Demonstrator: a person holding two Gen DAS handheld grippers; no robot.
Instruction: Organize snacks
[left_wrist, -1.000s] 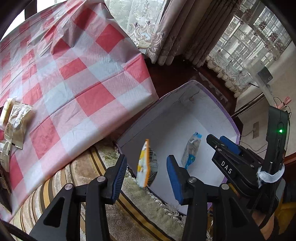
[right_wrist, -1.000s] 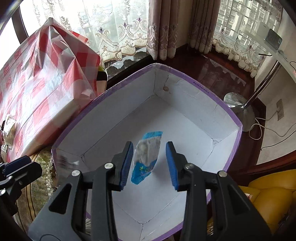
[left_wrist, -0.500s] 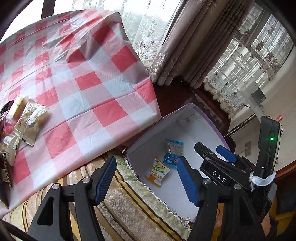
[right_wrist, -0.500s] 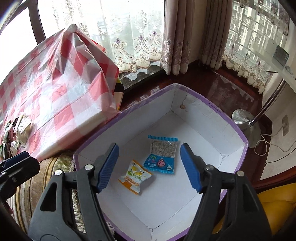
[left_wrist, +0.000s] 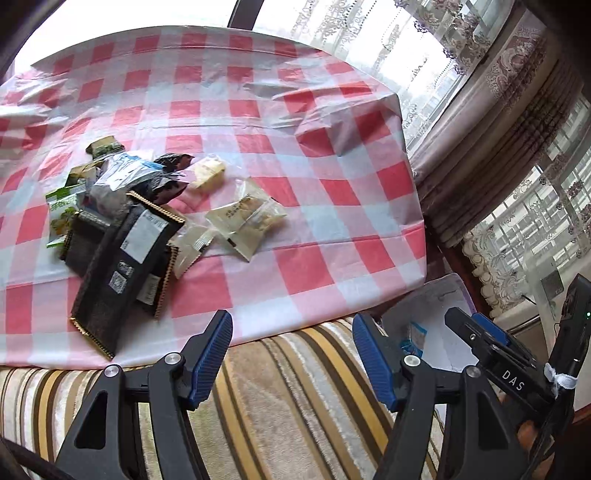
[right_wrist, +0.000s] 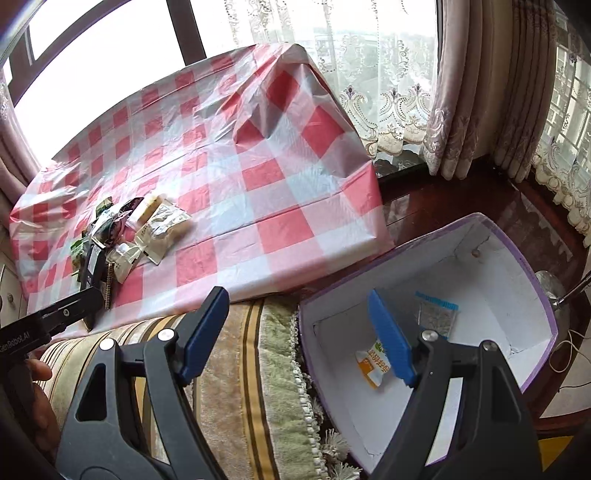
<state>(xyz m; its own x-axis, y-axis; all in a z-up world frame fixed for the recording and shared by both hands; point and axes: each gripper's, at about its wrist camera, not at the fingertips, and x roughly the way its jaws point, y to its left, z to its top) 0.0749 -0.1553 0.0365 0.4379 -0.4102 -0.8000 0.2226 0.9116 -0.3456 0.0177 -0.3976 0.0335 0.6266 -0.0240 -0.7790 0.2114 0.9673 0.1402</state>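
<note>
left gripper (left_wrist: 291, 354) released, empty | right gripper (right_wrist: 299, 332) released, empty | 2 packets in box (right_wrist: 491, 236) | snack pile (left_wrist: 125, 218) on table

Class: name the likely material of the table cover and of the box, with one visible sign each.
Table cover: probably thin plastic sheet; it shines and holds sharp creases. Box: likely cardboard, matte white inside, purple outside; folded corner seams show.

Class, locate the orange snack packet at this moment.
In the right wrist view, the orange snack packet lies on the floor of the white box, near the blue-edged packet.
</note>
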